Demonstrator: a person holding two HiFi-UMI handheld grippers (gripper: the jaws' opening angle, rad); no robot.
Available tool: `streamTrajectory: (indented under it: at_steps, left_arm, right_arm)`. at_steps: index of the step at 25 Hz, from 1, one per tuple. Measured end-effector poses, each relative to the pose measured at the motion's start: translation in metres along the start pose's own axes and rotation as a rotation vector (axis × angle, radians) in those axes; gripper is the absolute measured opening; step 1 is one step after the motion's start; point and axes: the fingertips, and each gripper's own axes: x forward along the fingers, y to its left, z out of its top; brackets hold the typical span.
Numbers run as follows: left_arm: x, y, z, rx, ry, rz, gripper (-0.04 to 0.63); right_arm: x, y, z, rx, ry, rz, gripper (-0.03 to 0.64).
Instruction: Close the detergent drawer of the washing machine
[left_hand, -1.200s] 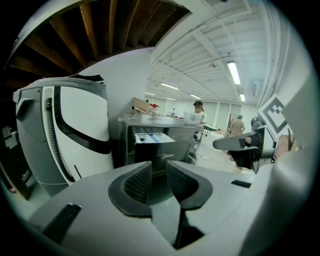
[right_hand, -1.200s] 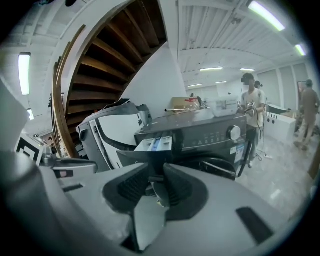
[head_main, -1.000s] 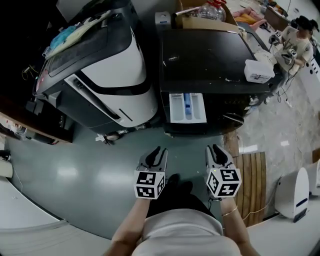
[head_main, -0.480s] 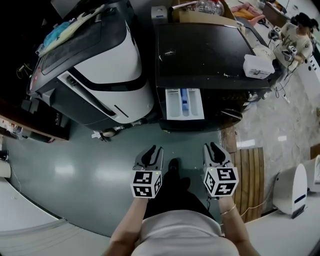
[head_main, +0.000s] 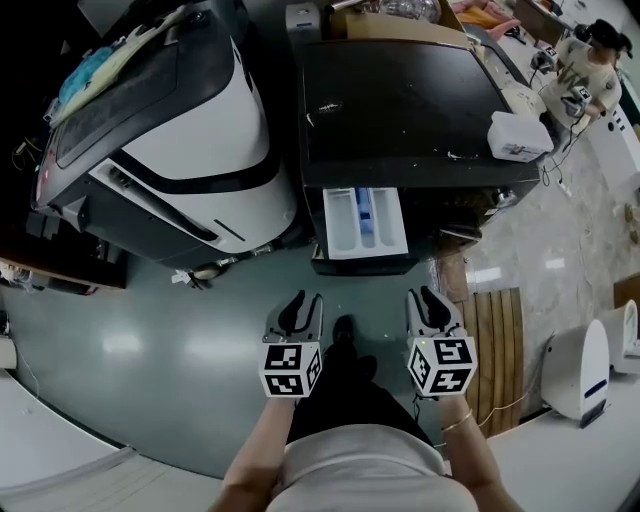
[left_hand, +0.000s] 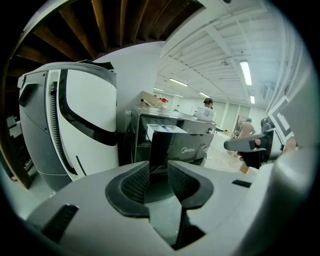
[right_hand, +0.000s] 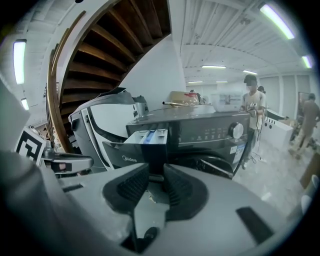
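— Black washing machine (head_main: 400, 110) across the upper middle of the head view. How far along?

— Not started, by the look of it. Drawer (head_main: 340, 225) pulled well out of the front, pale with a blue insert (head_main: 366, 215), jutting down toward frame centre. Nothing done yet; all of the pushing left.

— And the grippers?

— Left gripper (head_main: 303, 302) and right gripper (head_main: 424, 297) low in the frame, side by side, well apart from the drawer and pointing toward it. On the left, fingers (left_hand: 132, 182) just been opening, now parted by a modest gap with nothing between them. On the right, parted about as much, likewise empty.

— So what remains?

— Probably closing the distance, setting a gripper against the drawer front, pressing it flush.

— Anything hard to make out?

— Plenty. Drawer front out of sight from above, and partly covered by each gripper's own fingers in the gripper views. Cannot tell whether the compartments (head_main: 386, 222) hold anything. Round door (right_hand: 220, 167) tucked under the overhang in the head view, only partly shown in the right gripper view. Far left of the head view lost in dark. Person (head_main: 585, 70) at upper right small and hard against the edge.
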Motion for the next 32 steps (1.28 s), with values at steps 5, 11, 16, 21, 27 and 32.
streamTrajectory:
  at_steps: [5,11,16,21,27,32]
  left_arm:
    - [0.016,0.001,-0.002,0.005,0.023,-0.02,0.114]
    - [0.03,0.003,-0.004,0.0,0.036,-0.034,0.123]
    - [0.038,0.007,-0.006,0.002,0.053,-0.032,0.124]
    - [0.048,0.009,-0.003,0.015,0.059,-0.041,0.124]
    - [0.059,0.011,0.004,0.029,0.056,-0.043,0.124]
    - [0.059,0.011,0.005,0.03,0.06,-0.051,0.118]
  right_arm:
    - [0.018,-0.002,-0.006,-0.033,0.041,-0.003,0.08]
    - [0.033,-0.01,-0.01,-0.027,0.069,-0.016,0.08]
    - [0.045,-0.011,-0.009,-0.035,0.08,-0.004,0.081]
    - [0.054,-0.01,-0.006,-0.044,0.089,0.012,0.084]
    - [0.056,-0.012,-0.005,-0.062,0.082,0.007,0.084]
    - [0.059,-0.012,-0.003,-0.066,0.08,0.007,0.084]
